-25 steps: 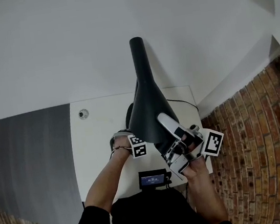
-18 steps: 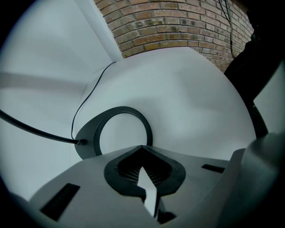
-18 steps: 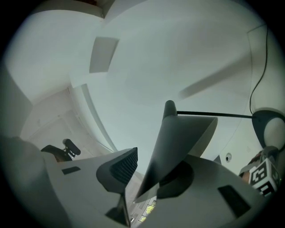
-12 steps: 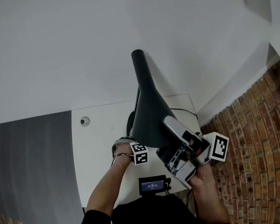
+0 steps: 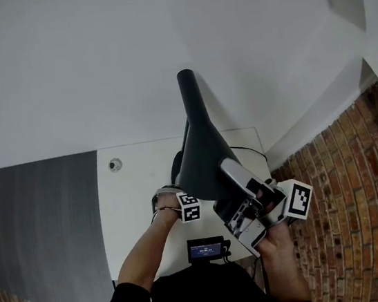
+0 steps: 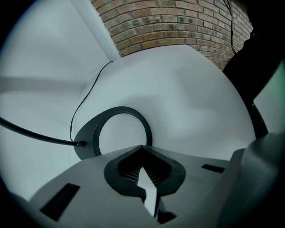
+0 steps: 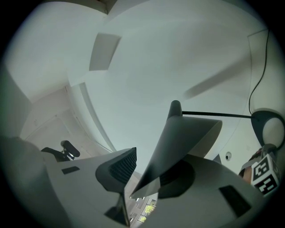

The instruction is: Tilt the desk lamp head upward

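Black lamp head (image 5: 202, 153) rises over the white worktop (image 5: 131, 183), with the right gripper (image 5: 233, 179) at its rim. Left gripper (image 6: 142, 156): jaws together, empty, near the base (image 6: 87, 141), perhaps to steady it. Right gripper view: jaws apart, astride the rim, placed to lever it upward

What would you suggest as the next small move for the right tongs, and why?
Probably close the right tongs on the lamp shade: its rim sits between the jaws, yet a gap shows on one side, so lifting might slip.
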Tool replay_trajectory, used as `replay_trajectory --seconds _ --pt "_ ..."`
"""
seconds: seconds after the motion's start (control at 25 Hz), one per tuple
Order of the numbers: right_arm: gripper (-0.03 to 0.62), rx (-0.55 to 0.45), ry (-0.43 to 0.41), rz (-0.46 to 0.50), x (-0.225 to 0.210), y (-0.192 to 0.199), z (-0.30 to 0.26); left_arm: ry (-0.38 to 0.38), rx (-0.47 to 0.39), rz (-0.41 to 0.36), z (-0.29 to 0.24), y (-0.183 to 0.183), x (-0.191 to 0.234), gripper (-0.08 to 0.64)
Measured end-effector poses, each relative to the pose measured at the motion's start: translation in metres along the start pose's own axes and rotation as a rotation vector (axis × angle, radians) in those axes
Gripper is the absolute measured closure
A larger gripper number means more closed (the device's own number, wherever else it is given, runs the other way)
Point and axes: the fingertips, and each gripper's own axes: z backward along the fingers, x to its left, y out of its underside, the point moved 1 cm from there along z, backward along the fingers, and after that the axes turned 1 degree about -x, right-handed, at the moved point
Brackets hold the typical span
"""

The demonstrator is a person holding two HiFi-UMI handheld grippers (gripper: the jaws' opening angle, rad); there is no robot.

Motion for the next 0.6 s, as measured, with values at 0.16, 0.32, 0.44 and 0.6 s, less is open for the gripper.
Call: replay_trajectory --seconds 0.16,0.32,0.44,0.6 --pt "0.477 0.007 -0.012 0.018 0.003 0.009 0.008 0.000 -0.012 0.006 0.001 -0.002 -0.003 0.565" --pt "0.479 0.057 -0.005 0.070 0.006 0.020 0.011 -0.010 -0.009 0.000 0.002 -0.001 0.003 0.565" --pt "0.480 0.075 -0.004 0.101 0.008 0.023 0.011 -0.005 -0.009 -0.001 0.002 -0.001 0.002 0.565" --pt "0.480 0.079 -0.010 0.132 0.011 0.021 0.007 -0.007 0.002 -0.015 0.001 -0.001 0.001 0.565"
